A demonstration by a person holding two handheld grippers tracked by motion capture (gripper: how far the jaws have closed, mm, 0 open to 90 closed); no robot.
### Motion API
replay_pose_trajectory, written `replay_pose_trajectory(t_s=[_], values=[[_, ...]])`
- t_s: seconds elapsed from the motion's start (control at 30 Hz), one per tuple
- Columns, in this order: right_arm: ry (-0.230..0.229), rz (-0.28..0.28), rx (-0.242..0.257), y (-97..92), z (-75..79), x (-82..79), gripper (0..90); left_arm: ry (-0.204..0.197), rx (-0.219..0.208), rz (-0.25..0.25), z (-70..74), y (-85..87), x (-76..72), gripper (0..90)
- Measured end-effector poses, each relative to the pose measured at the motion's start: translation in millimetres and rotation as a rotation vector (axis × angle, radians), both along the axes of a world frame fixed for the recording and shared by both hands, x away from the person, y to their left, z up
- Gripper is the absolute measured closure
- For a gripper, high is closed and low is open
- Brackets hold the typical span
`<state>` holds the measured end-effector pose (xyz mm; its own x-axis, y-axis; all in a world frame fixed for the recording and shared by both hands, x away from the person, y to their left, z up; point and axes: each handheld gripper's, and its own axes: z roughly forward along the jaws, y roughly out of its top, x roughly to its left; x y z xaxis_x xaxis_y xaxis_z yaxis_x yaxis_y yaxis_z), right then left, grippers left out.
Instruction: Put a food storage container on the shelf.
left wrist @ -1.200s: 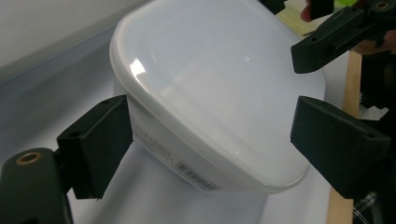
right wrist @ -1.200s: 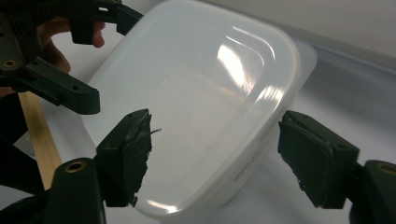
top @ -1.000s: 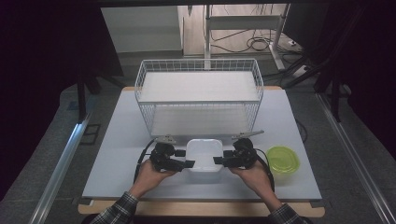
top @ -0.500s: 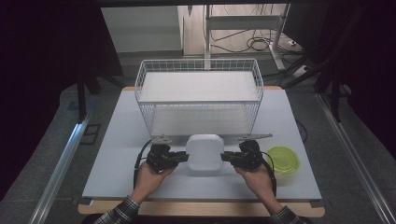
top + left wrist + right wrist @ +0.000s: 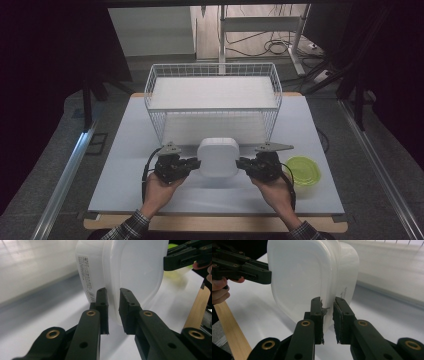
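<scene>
Container position: the white lidded plastic container hangs between the two grippers, above the pale table and just in front of the white wire basket; a soft shadow lies on the table beneath it.
Container attitude: seen from above it shows one broad, rounded-square face; in both gripper views it stands on edge, with the lid rim running toward the jaws.
Container detail: a printed label runs down its side wall in the left gripper view.
Left gripper: the left gripper meets the container's left edge; its own view shows the rim passing between the two black jaws.
Left jaws: nearly together, clamped on the rim, with just a narrow slot between the pads.
Right gripper: the right gripper meets the opposite edge; its own view shows the rim caught between the jaws.
Right jaws: close together, pinching the rim; the pad faces look frayed.
Hands: a left hand and a right hand hold the grippers from the near side of the table.
Nearby: a yellow-green lidded round container sits on the table just right of the right gripper, apart from the white one.
</scene>
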<state>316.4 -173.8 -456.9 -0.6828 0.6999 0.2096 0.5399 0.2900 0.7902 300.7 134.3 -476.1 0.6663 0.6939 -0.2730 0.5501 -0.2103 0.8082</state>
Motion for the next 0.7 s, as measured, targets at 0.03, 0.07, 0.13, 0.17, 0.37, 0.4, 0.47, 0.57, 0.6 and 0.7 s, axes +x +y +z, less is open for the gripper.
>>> replay_pose_trajectory(t_s=[0.03, 0.07, 0.13, 0.17, 0.37, 0.4, 0.47, 0.57, 0.6, 0.7], values=[[-0.004, 0.0, 0.005, 0.4, 1.3, -0.2, 78.8, -0.008, 0.001, 0.002, 2.5, 0.5, -0.4, 78.8], [-0.004, 0.0, 0.005, 0.4, 1.3, -0.2, 78.8, -0.008, 0.001, 0.002, 2.5, 0.5, -0.4, 78.7], [-0.021, 0.004, 0.012, 1.1, 7.1, -0.2, 78.8, -0.032, 0.002, 0.006, 11.0, 1.7, -1.4, 78.8], [-0.027, 0.006, 0.017, 1.3, 9.4, -0.3, 78.8, -0.043, 0.004, 0.003, 13.9, 2.3, -1.5, 78.8], [-0.057, 0.013, 0.035, 3.0, 23.1, -1.3, 78.8, -0.087, 0.015, 0.007, 30.6, 5.3, -3.5, 78.8], [-0.062, 0.015, 0.037, 3.5, 25.1, -1.2, 78.8, -0.096, 0.013, 0.009, 33.6, 6.2, -3.6, 78.8], [-0.072, 0.017, 0.04, 4.8, 29.6, -0.6, 78.8, -0.105, 0.013, 0.01, 38.0, 7.9, -3.5, 78.7], [-0.089, 0.021, 0.045, 7.7, 37.8, 0.4, 78.9, -0.119, 0.006, 0.015, 46.3, 11.3, -3.3, 78.7], [-0.095, 0.023, 0.047, 8.6, 40.9, 0.7, 78.9, -0.125, 0.006, 0.016, 49.4, 12.4, -3.3, 78.7], [-0.107, 0.029, 0.051, 11.0, 50.5, 1.4, 78.9, -0.145, -0.001, 0.022, 59.0, 15.2, -3.9, 78.7]])
